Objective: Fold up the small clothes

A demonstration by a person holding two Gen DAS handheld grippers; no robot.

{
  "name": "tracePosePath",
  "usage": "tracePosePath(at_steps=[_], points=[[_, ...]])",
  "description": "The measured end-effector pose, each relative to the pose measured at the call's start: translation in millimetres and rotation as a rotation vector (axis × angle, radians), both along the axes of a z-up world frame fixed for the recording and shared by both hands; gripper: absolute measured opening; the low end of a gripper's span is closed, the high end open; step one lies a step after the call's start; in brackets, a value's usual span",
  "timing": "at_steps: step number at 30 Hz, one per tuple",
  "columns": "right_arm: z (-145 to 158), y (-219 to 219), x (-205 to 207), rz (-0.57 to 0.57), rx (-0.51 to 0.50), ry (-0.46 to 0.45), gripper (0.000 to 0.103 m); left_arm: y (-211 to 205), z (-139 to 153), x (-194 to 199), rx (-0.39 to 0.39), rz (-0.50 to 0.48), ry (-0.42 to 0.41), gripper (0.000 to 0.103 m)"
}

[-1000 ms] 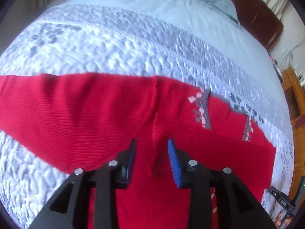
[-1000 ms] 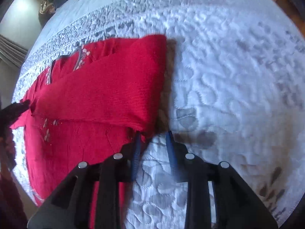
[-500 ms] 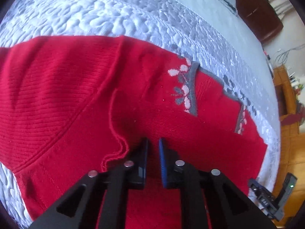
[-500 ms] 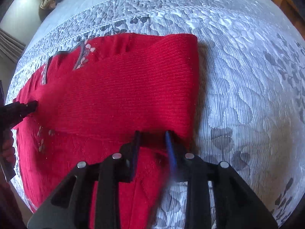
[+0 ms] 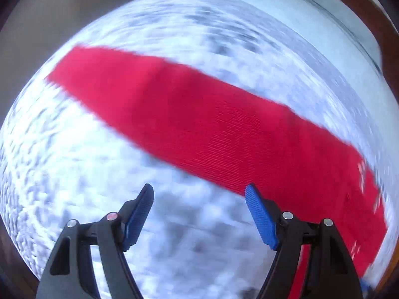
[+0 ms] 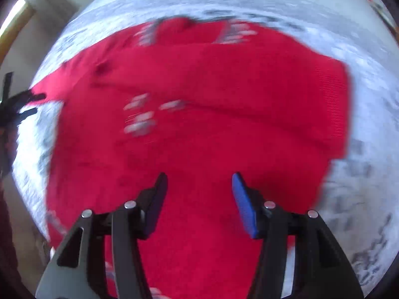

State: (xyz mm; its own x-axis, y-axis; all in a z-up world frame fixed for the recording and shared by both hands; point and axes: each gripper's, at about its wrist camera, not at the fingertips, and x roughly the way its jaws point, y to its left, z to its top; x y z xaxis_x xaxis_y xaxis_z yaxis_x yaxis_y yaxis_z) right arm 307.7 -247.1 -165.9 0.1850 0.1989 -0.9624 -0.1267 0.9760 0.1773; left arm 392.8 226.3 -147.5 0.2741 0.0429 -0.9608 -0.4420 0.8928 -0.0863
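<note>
Sweater pattern perhaps floral, blurred.

item: red knit sweater, small, ribbed, kinda blurry in both views
pattern: pale little flower-ish motifs on the chest and up by the neckline, grey trim at the neck
state: lying flat, one sleeve stretched straight out to the side as a long red band, the other sleeve folded across the front
where: spread on a bed with a white and grey quilted cover, neckline toward the far side, hem toward the near edge
contact: nothing gripping it, just resting on the quilt
</note>
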Motion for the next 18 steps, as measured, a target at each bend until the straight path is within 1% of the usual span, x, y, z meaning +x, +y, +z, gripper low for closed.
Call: tracePosePath(at_steps=[1, 3, 4, 5, 6, 7, 10, 12, 13, 14, 15, 16, 17, 18], points=[[-1.4, 12.6, -2.4, 0.022, 0.005, -0.002, 0.058, 31.0, 1.4, -3.8, -0.018, 0.068, -0.005, 0.076], [-4.9, 34.3, -5.2, 0.056, 0.012, -0.004, 0.058, 77.2, 4.5, -8.3, -0.021, 0.169, -0.023, 0.075], [-7.0, 42.8, -6.7, 0.067, 0.015, -0.006, 0.058, 107.8, 5.6, -9.9, -0.034, 0.237, -0.046, 0.074], [-7.7, 48.4, -7.9, 0.073, 0.016, -0.005, 0.058, 123.2, 5.0, -10.8, -0.051, 0.271, -0.062, 0.072], [-9.9, 53.9, -9.5, 0.078, 0.014, -0.004, 0.058, 139.1, 4.4, -10.9, -0.073, 0.312, -0.08, 0.066], [-11.9, 57.9, -11.2, 0.08, 0.007, -0.003, 0.058, 157.1, 2.2, -9.5, -0.112, 0.348, -0.105, 0.063], [-14.4, 64.5, -17.1, 0.083, -0.031, -0.015, 0.058, 189.0, -4.5, -2.6, -0.218, 0.398, -0.185, 0.061], [-15.9, 66.2, -17.3, 0.081, -0.051, -0.024, 0.058, 191.5, -6.2, 0.9, -0.239, 0.411, -0.22, 0.06], [-16.9, 66.5, -16.7, 0.076, -0.053, -0.024, 0.058, 193.9, -7.2, 3.5, -0.244, 0.416, -0.232, 0.057], [-17.6, 66.4, -16.4, 0.072, -0.052, -0.021, 0.058, 195.3, -7.8, 6.0, -0.24, 0.418, -0.234, 0.047], [-18.5, 66.0, -14.8, 0.065, -0.05, -0.02, 0.058, 198.6, -8.7, 7.0, -0.233, 0.421, -0.231, 0.027], [-18.9, 65.7, -14.0, 0.062, -0.05, -0.02, 0.058, 199.5, -11.1, 7.4, -0.223, 0.425, -0.225, 0.015], [-18.7, 64.3, -14.1, 0.06, -0.052, -0.021, 0.058, 200.8, -13.9, 8.0, -0.234, 0.424, -0.23, 0.009], [-18.2, 64.0, -13.9, 0.058, -0.055, -0.024, 0.058, 203.7, -15.7, 11.0, -0.243, 0.426, -0.237, 0.005]])
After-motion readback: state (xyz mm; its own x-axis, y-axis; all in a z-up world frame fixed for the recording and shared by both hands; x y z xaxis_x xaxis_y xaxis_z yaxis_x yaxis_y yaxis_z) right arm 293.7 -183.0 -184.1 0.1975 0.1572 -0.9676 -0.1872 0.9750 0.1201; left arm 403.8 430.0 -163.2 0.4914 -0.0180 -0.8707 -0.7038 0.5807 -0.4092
